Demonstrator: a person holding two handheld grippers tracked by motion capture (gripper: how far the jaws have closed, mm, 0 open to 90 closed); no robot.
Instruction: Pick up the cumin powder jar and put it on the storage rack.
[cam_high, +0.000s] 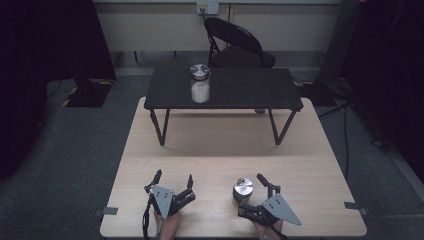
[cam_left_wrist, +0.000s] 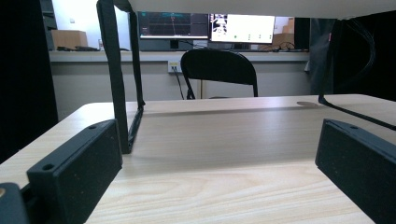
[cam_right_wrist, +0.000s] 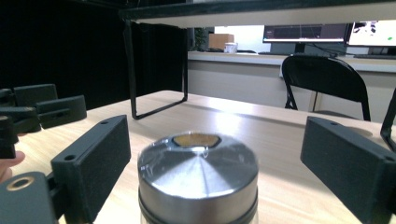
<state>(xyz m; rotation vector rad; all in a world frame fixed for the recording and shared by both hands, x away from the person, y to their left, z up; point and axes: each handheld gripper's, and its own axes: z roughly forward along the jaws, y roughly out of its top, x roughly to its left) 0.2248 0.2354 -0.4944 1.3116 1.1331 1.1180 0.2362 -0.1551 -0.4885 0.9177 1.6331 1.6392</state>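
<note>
Upright, the steel-lidded jar (cam_right_wrist: 198, 179) stands between the right gripper's (cam_right_wrist: 210, 163) spread, untouching fingers.

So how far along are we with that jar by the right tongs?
Early. Done: the right tongs sit around the near jar, one jaw on each side. In hand: gaps show on both sides, so it isn't gripped yet and stands on the wooden table. Left: closing and lifting. A second jar already stands on the black shelf. The left tongs rest open, empty.
</note>
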